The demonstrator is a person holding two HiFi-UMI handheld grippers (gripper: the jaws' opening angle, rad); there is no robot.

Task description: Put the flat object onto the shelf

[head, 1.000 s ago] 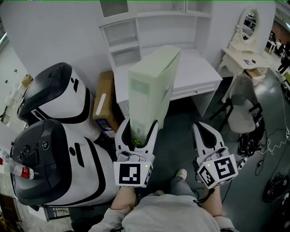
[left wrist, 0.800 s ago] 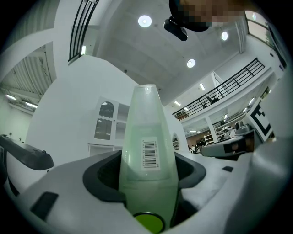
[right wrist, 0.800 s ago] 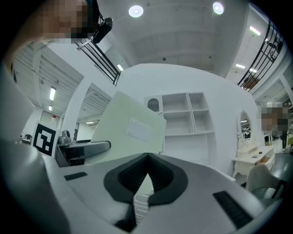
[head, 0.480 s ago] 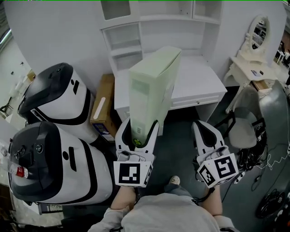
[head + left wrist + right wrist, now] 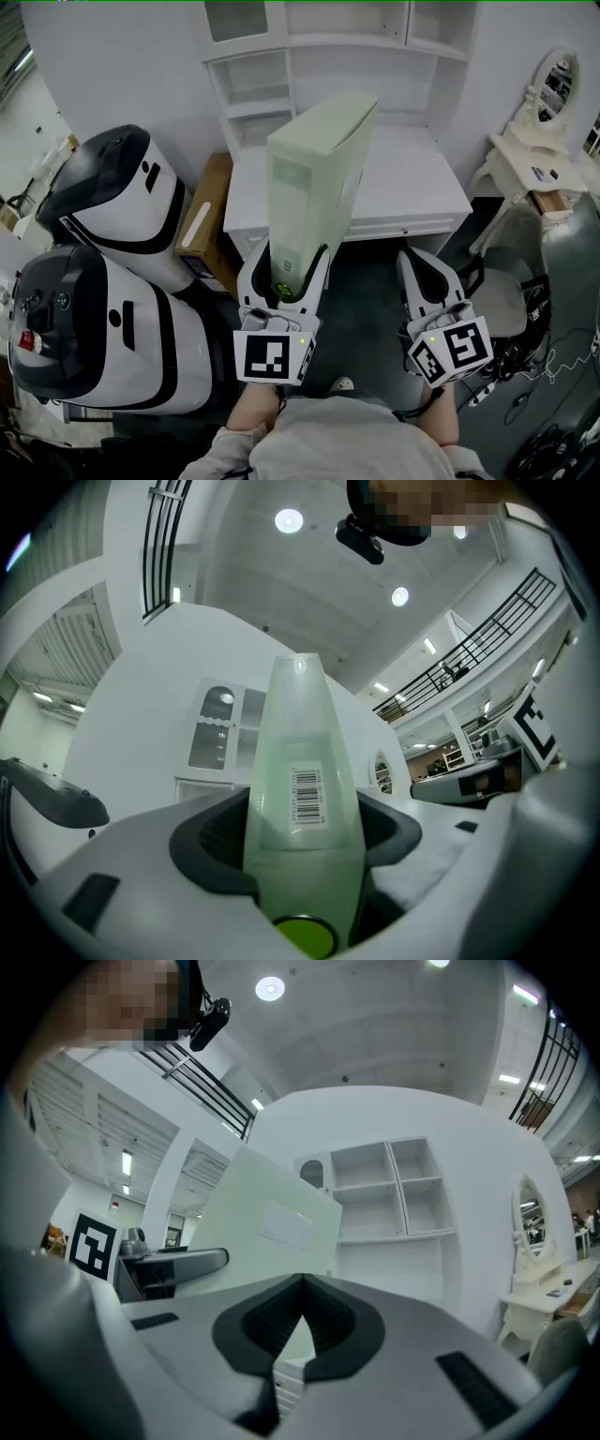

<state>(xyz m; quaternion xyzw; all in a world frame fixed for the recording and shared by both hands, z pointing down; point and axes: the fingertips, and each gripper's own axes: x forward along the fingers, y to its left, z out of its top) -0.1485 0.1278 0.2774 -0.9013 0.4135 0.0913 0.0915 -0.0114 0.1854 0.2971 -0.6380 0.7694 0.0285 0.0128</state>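
Between the wide-set jaws of the left gripper (image 5: pixel 289 261) the flat box (image 5: pixel 314 178) is clamped by its near end and held upright, tilted away towards the desk (image 5: pixel 412 192); the right gripper (image 5: pixel 417 264), to its right and apart from it, is closed on nothing. The white desk with its white shelf (image 5: pixel 253 84) is set against a white wall, with a carton (image 5: pixel 202 220) and two rounded black-and-white machines (image 5: pixel 112 202) at the left. The box is made of smooth, pale green, translucent plastic, and a barcode label is seen on its narrow edge.
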